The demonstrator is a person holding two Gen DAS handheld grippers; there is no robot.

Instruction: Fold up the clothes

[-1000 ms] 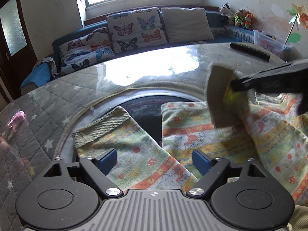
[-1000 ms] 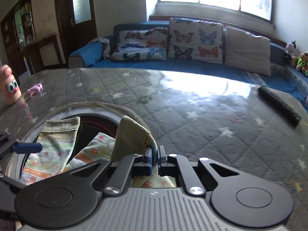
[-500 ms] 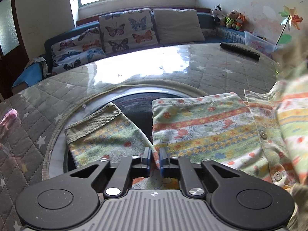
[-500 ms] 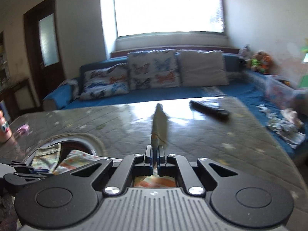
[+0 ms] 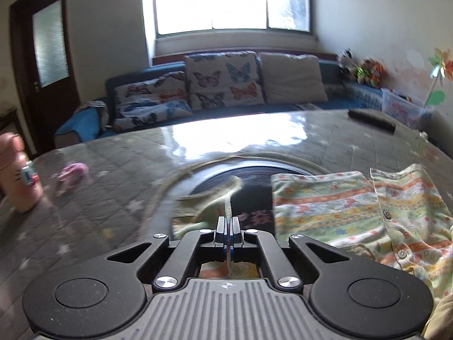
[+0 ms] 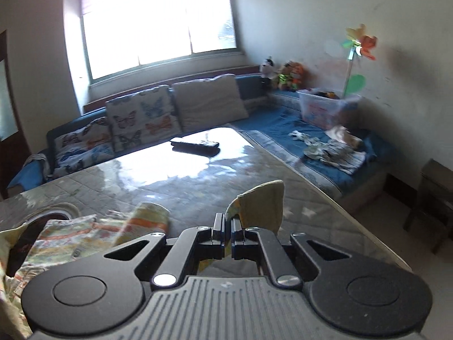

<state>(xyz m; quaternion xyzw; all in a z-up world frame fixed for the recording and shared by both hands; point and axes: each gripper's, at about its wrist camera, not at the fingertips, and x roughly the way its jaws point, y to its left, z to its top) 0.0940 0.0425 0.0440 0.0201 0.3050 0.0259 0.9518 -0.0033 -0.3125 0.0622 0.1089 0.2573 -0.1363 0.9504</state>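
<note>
A child's striped, flower-printed garment (image 5: 354,212) with buttons lies on the quilted table, spread to the right in the left wrist view. My left gripper (image 5: 227,226) is shut on its left leg or sleeve (image 5: 209,201), which hangs lifted and blurred over the dark round inset. My right gripper (image 6: 226,228) is shut on a ribbed cuff (image 6: 263,204) of the same garment and holds it up above the table. The rest of the garment (image 6: 73,235) trails to the left in the right wrist view.
A black remote (image 6: 195,145) lies far on the table (image 6: 170,181). A pink bottle (image 5: 19,175) and a small pink toy (image 5: 72,171) are at the left. A blue sofa (image 6: 325,153) with cushions and loose clothes runs behind and to the right.
My left gripper closed on the left cuff part and lifted it. My right gripper swung up and to the right with its cuff, pulling the garment that way.
</note>
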